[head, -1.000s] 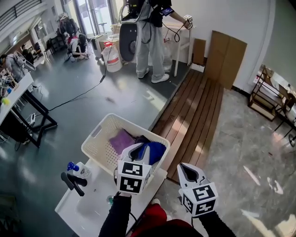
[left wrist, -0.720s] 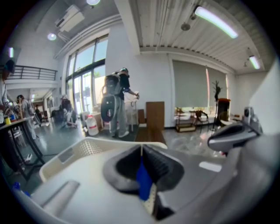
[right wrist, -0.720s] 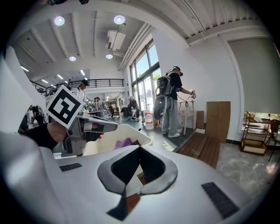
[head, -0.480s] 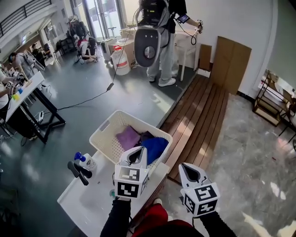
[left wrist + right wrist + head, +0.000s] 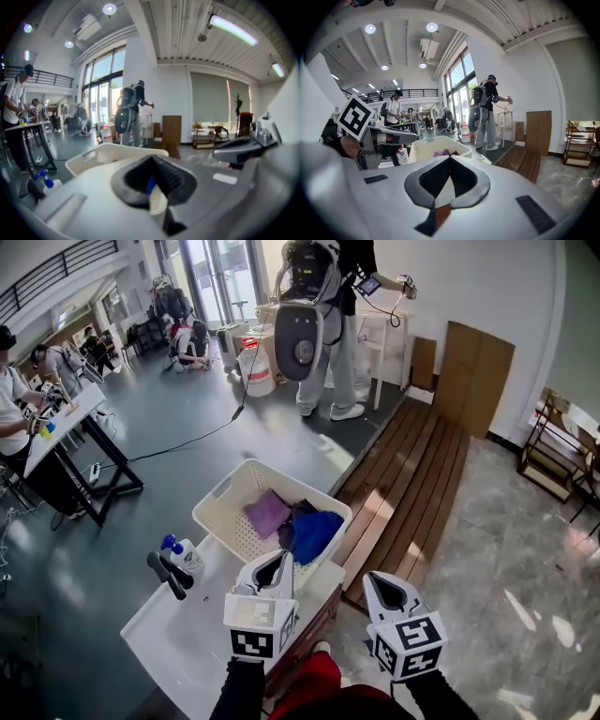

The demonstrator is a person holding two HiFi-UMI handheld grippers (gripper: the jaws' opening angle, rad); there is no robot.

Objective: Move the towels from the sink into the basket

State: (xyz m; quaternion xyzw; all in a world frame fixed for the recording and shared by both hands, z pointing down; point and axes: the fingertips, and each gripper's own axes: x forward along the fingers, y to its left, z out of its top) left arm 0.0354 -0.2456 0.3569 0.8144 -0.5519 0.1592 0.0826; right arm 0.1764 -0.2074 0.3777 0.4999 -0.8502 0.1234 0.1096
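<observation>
The white basket [image 5: 225, 505] stands at the far end of the white sink unit [image 5: 178, 643]. A purple towel [image 5: 268, 514], a dark towel [image 5: 300, 511] and a blue towel [image 5: 319, 532] lie inside it. My left gripper [image 5: 278, 558] hovers over the counter just short of the basket's near rim, shut with nothing in it. My right gripper [image 5: 372, 577] hangs off the counter's right side, shut and empty. In the left gripper view the basket [image 5: 93, 157] rises behind the closed jaws [image 5: 151, 158]. The right gripper view shows its tips [image 5: 450, 158] together and the basket [image 5: 426, 146] beyond.
A black faucet [image 5: 167, 576] and a blue-capped bottle [image 5: 185, 556] stand at the sink unit's left side. Wooden decking [image 5: 403, 474] runs along the right. A person with a backpack [image 5: 314, 324] stands farther off, and a table [image 5: 66, 418] with people is at the left.
My left gripper has drawn back from over the blue towel in the basket to the counter side of the rim. The right gripper has hardly moved.
</observation>
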